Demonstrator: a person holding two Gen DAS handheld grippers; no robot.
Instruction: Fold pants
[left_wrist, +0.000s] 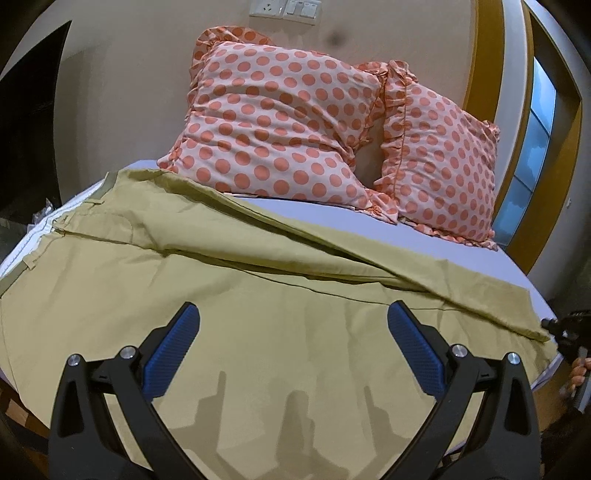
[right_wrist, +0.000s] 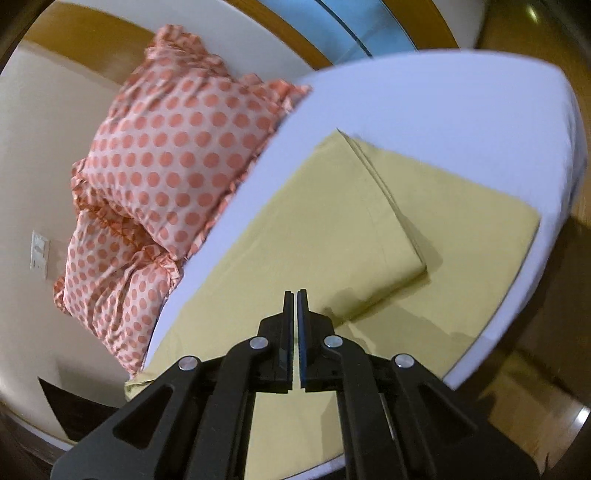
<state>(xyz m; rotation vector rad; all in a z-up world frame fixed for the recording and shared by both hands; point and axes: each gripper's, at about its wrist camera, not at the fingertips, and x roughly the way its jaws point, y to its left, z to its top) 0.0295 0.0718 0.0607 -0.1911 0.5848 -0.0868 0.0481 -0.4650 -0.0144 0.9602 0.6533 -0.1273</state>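
Observation:
Khaki pants (left_wrist: 229, 295) lie spread on a white bed (left_wrist: 461, 254), waistband at the left, legs running right, one leg laid over the other. My left gripper (left_wrist: 293, 317) is open and empty, its blue pads (left_wrist: 173, 354) wide apart just above the pants' near part. In the right wrist view the pants (right_wrist: 332, 236) lie flat with a folded layer on top. My right gripper (right_wrist: 296, 295) is shut with nothing between its fingers, held above the pants. The right gripper also shows at the far right edge of the left wrist view (left_wrist: 565, 328).
Two pink polka-dot pillows (left_wrist: 280, 133) (left_wrist: 443, 158) lean against the wall at the head of the bed; they also show in the right wrist view (right_wrist: 166, 158). The bed edge (right_wrist: 517, 295) drops to a wooden floor (right_wrist: 546, 398). A window (left_wrist: 532, 155) is at the right.

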